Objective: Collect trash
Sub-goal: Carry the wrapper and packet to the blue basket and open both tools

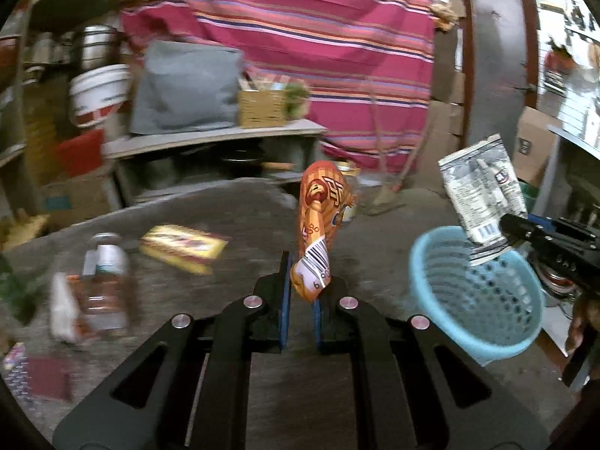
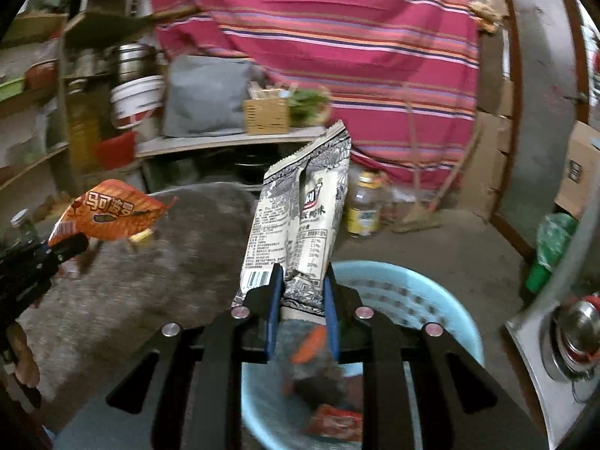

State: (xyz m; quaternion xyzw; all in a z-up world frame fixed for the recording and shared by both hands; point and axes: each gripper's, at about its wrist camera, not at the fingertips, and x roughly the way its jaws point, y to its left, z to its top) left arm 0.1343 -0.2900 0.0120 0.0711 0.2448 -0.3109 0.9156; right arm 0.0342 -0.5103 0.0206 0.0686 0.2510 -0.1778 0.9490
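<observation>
My left gripper (image 1: 302,285) is shut on an orange snack wrapper (image 1: 318,221) and holds it upright above the grey table (image 1: 232,210). The wrapper also shows in the right wrist view (image 2: 108,212). My right gripper (image 2: 302,281) is shut on a white and grey snack wrapper (image 2: 300,221) and holds it over the light blue basket (image 2: 431,300). The basket holds some red and dark trash (image 2: 330,420). In the left wrist view the basket (image 1: 476,292) is at the right, with the white wrapper (image 1: 483,195) above its rim.
On the table lie a plastic bottle (image 1: 105,281), a yellow box (image 1: 183,249), a white wrapper (image 1: 63,311) and a red packet (image 1: 45,378). A striped red cloth (image 1: 300,37) hangs behind. Shelves (image 1: 210,138), a white bucket (image 1: 99,93) and a yellow jar (image 2: 363,206) stand beyond.
</observation>
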